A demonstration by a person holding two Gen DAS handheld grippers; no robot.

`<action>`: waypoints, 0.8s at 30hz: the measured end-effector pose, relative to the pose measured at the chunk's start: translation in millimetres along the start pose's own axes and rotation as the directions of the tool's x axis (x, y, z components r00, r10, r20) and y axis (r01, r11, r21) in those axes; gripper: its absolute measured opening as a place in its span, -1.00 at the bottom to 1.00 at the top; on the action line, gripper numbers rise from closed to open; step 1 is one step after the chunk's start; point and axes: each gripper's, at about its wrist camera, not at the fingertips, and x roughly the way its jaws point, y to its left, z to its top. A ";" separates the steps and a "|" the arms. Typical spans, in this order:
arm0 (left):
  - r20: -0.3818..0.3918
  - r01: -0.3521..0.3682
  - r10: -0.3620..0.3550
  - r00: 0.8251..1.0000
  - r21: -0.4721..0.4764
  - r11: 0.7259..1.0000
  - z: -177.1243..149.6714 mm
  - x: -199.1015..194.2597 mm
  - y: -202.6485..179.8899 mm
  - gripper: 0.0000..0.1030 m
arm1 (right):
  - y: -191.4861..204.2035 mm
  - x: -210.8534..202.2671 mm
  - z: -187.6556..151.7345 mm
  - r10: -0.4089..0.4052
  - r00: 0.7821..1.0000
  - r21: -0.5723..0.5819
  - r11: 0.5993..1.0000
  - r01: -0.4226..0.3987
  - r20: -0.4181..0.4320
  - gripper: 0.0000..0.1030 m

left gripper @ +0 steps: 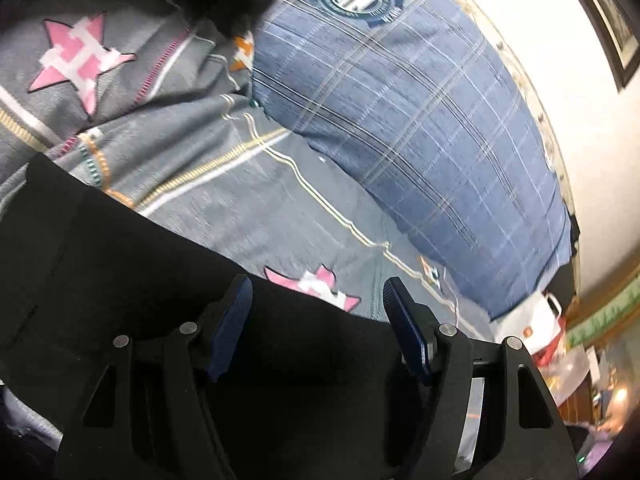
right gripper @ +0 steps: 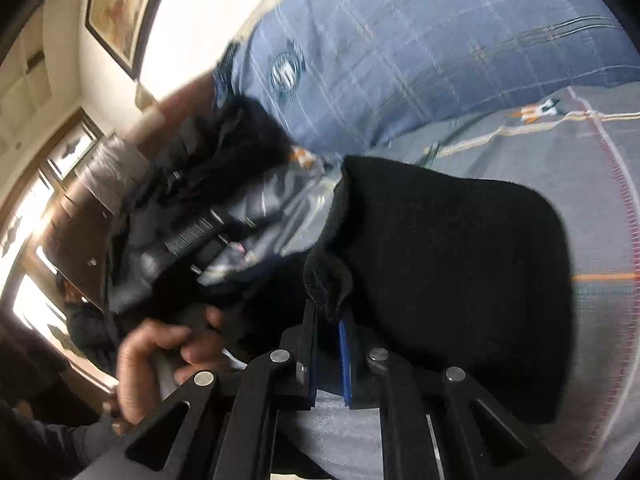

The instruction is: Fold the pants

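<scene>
The black pants [left gripper: 120, 264] lie on a grey bedsheet with pink stars [left gripper: 200, 128]. In the left wrist view my left gripper [left gripper: 316, 292] is open, its blue pads spread wide just above the pants' edge. In the right wrist view my right gripper [right gripper: 330, 320] is shut on a pinched fold of the black pants [right gripper: 460, 260], which bulge up to the right of the fingers. A hand [right gripper: 160, 360] holds the other gripper's handle at the lower left.
A blue plaid pillow [left gripper: 420, 112] lies on the bed behind the pants; it also shows in the right wrist view [right gripper: 420, 48]. A dark jacket pile [right gripper: 200, 208] sits left of the pants. A wall with a framed picture [right gripper: 120, 12] is beyond.
</scene>
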 end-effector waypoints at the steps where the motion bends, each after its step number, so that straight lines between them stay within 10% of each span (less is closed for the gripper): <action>1: -0.007 0.000 0.000 1.000 -0.009 1.000 -0.1 1.2 1.9 0.32 | 1.6 5.9 -0.7 -0.012 1.000 -0.012 1.000 0.011 -0.015 -0.84; 15: -0.065 0.011 -0.013 0.998 -0.024 1.000 -4.7 10.0 3.3 0.32 | 12.7 36.2 -14.2 -0.128 0.987 -0.123 0.986 0.115 -0.097 -0.74; 21: -0.073 0.097 -0.092 0.993 0.064 0.993 -9.1 5.1 -18.3 0.32 | 20.7 -1.9 -14.0 0.144 0.986 -0.123 0.980 -0.154 -0.087 -0.66; 24: -0.122 0.219 -0.200 0.972 0.168 0.961 -20.0 2.1 -44.0 0.32 | 12.3 -29.2 -13.5 -0.002 0.999 -0.175 0.985 -0.007 -0.047 -0.66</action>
